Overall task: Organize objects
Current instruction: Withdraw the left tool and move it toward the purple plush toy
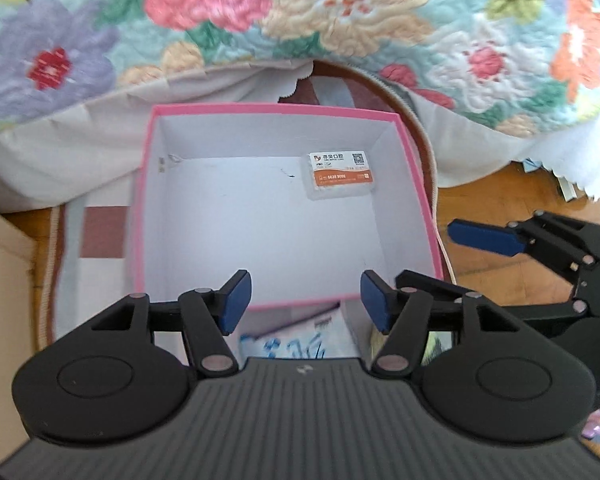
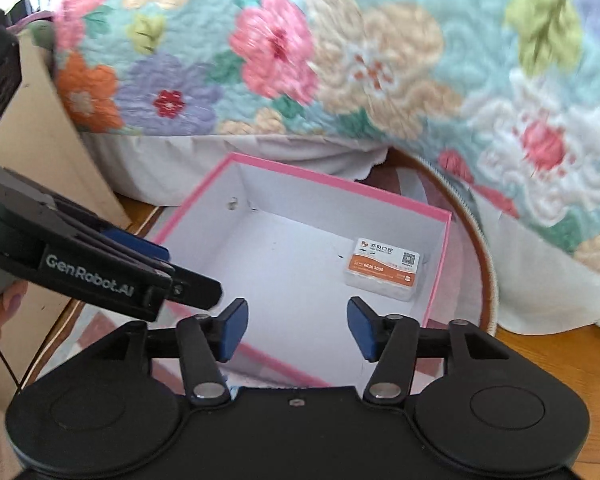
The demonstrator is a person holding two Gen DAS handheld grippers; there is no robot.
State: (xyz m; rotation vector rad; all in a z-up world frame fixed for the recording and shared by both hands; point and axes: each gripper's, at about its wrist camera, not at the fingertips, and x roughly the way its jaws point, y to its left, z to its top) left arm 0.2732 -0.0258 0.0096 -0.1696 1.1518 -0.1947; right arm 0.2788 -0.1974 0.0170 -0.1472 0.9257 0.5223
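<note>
Pink box (image 1: 414,184) sits on a round rug (image 1: 420,132) by the floral quilt (image 1: 220,20), holding one small labelled case (image 1: 339,175). Only the left view shows blue-printed paper (image 1: 288,346) below it. Left gripper (image 1: 304,300) and right gripper (image 2: 298,328) hang apart, empty.

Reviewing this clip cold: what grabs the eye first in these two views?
The pink-rimmed white box sits open on the floor rug, holding only a small orange-and-white labelled case near its far right corner. Behind it hangs a bright floral quilt. Both grippers, left and right, stand open and hold nothing.
</note>
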